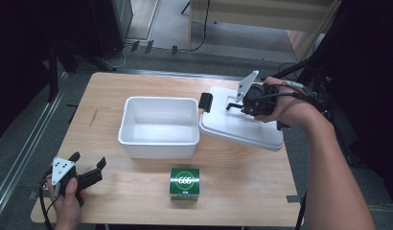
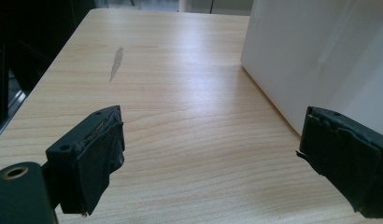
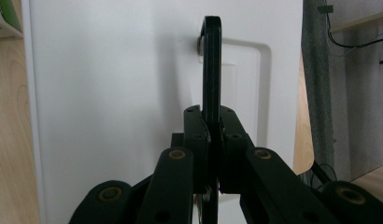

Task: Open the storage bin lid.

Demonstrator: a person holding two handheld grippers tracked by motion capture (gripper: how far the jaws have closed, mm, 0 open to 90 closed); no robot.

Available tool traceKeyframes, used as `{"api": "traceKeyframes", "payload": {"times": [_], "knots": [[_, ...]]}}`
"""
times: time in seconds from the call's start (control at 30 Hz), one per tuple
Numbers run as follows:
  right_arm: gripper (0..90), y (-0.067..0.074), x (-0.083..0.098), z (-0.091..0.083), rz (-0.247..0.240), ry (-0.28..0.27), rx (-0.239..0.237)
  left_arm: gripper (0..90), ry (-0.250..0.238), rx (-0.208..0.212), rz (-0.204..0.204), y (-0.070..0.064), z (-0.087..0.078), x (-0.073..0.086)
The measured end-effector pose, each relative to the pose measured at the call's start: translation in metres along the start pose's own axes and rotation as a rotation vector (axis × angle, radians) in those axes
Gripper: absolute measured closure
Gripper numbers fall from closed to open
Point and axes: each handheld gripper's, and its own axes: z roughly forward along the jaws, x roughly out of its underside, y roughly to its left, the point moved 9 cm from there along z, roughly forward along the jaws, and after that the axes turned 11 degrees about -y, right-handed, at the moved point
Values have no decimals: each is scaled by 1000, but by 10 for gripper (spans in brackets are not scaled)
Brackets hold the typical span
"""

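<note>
Gripped by its black handle (image 3: pixel 211 65), the white lid (image 1: pixel 242 125) is held by the right gripper (image 1: pixel 249 101) beside the open tub (image 1: pixel 158 127); left gripper (image 1: pixel 86 173) jaws apart, idle.

Both forearms are bare, no sleeves in sight. The left gripper (image 1: pixel 88 161) is black, with a grey three-cornered plate (image 1: pixel 62 168) dotted with small holes behind its jaws and a dark cable looping back past the hand. Its pads (image 2: pixel 103 158) look worn and ragged at the edges. The right gripper (image 3: pixel 213 126) has black linkage arms below its jaws, with brass-coloured pivot rings (image 3: pixel 177 154) and small screw holes.
</note>
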Motion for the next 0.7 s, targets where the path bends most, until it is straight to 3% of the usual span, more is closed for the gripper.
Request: {"api": "traceKeyframes", "payload": {"times": [0.37, 0.7], "knots": [[851, 3, 33, 7, 25, 18, 37, 71, 1, -16, 5, 0, 0, 0], [851, 15, 56, 32, 51, 35, 11, 71, 4, -21, 18, 0, -1, 1]]}}
